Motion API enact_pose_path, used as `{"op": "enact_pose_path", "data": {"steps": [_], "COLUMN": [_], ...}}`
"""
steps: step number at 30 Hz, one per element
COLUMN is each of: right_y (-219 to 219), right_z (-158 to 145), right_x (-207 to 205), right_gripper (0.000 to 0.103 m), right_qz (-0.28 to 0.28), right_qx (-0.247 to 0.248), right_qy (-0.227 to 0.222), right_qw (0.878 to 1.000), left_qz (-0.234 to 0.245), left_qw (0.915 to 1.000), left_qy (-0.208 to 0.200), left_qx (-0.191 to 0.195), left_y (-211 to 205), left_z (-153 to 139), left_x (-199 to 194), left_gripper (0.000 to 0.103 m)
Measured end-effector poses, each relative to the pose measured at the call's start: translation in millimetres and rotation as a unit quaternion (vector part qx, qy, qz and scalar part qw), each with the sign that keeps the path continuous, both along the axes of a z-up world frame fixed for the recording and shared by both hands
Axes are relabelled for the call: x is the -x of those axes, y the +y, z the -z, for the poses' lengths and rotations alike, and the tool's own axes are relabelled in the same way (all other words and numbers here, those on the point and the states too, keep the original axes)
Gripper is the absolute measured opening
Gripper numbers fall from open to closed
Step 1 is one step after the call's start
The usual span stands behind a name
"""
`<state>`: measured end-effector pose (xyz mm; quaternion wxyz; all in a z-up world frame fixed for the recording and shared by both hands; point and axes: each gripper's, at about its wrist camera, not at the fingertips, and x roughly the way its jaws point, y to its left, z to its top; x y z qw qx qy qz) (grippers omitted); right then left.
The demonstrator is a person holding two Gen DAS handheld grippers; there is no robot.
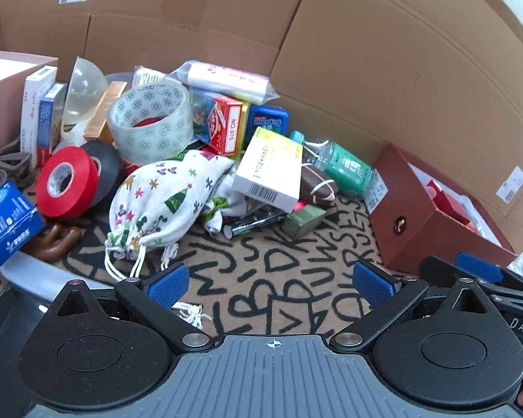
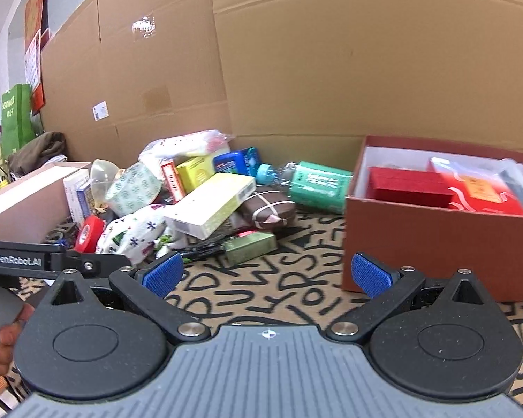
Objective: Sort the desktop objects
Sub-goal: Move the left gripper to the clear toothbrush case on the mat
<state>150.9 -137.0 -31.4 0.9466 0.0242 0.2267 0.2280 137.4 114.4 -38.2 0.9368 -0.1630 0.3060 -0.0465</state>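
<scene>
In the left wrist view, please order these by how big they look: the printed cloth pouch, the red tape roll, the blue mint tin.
1. Cloth pouch, clearly the largest.
2. Red tape roll.
3. Mint tin, the smallest, though it lies farther from the camera, so its true size is unsure.

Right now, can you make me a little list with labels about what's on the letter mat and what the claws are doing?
mat: letter-print mat
pile: red tape roll, clear patterned tape, printed cloth pouch, yellow-white box, green bottle
right side: red-brown box, open, red items inside
left claw: open, empty
right claw: open, empty
</scene>
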Motion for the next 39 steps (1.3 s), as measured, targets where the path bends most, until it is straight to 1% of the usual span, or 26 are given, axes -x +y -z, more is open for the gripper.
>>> {"op": "enact_pose_path", "data": {"steps": [3, 6, 9, 14, 16, 18, 22, 24, 27, 29, 30, 31, 32, 33, 35, 36, 37, 39], "right_y": [5, 12, 24, 60, 73, 85, 98, 101, 106, 111, 113, 116, 119, 122, 127, 130, 132, 138], "right_z": [2, 6, 14, 32, 36, 40, 42, 41, 41, 42, 42, 43, 44, 45, 46, 46, 46, 46], "right_x": [-6, -11, -11, -7, -6, -6, -6, -6, -6, -7, -7, -6, -5, -3, 0, 1, 1, 2], "right_gripper": [0.102, 0.102, 0.102, 0.102, 0.101, 0.101, 0.101, 0.1, 0.1, 0.099, 0.096, 0.094, 0.093, 0.089, 0.081, 0.074, 0.07, 0.069], "right_qz": [-0.004, -0.01, -0.028, -0.09, -0.111, -0.127, -0.143, -0.148, -0.156, -0.162, -0.167, -0.176, -0.185, -0.194, -0.211, -0.219, -0.227, -0.24], "right_qx": [-0.01, -0.015, -0.007, 0.025, 0.026, 0.029, 0.037, 0.039, 0.043, 0.044, 0.044, 0.044, 0.044, 0.046, 0.052, 0.053, 0.05, 0.045], "right_qy": [0.022, 0.038, 0.042, 0.042, 0.05, 0.055, 0.055, 0.054, 0.052, 0.055, 0.057, 0.059, 0.06, 0.058, 0.054, 0.054, 0.057, 0.061], "right_qw": [1.0, 0.999, 0.999, 0.995, 0.992, 0.99, 0.987, 0.987, 0.985, 0.984, 0.983, 0.982, 0.98, 0.978, 0.975, 0.973, 0.971, 0.968], "left_qz": [-0.006, -0.011, -0.025, -0.048, -0.049, -0.05, -0.049, -0.047, -0.046, -0.062, -0.074, -0.076, -0.078, -0.081, -0.089, -0.094, -0.099, -0.111], "left_qw": [0.9999, 0.9999, 0.9996, 0.9983, 0.9981, 0.998, 0.9981, 0.9984, 0.9987, 0.9976, 0.9966, 0.9962, 0.9959, 0.9956, 0.9949, 0.9944, 0.9939, 0.9923], "left_qy": [0.001, 0.007, 0.016, 0.029, 0.032, 0.035, 0.037, 0.029, 0.022, 0.031, 0.038, 0.038, 0.037, 0.037, 0.037, 0.039, 0.04, 0.044], "left_qx": [-0.01, -0.003, 0.007, 0.015, 0.015, 0.015, 0.008, 0.013, 0.002, 0.002, 0.008, 0.019, 0.025, 0.028, 0.03, 0.028, 0.026, 0.034], "left_y": [3, 16, 33, 60, 65, 70, 72, 73, 77, 84, 88, 92, 95, 98, 102, 104, 107, 113], "left_z": [3, 7, 12, 18, 21, 25, 24, 20, 17, 20, 21, 23, 22, 22, 21, 22, 22, 24], "left_x": [1, 7, 14, 22, 23, 24, 24, 28, 29, 25, 23, 23, 25, 27, 31, 32, 33, 33], "left_gripper": [0.103, 0.103, 0.103, 0.098, 0.094, 0.094, 0.094, 0.094, 0.094, 0.094, 0.093, 0.093, 0.093, 0.093, 0.091, 0.089, 0.088, 0.088]}}
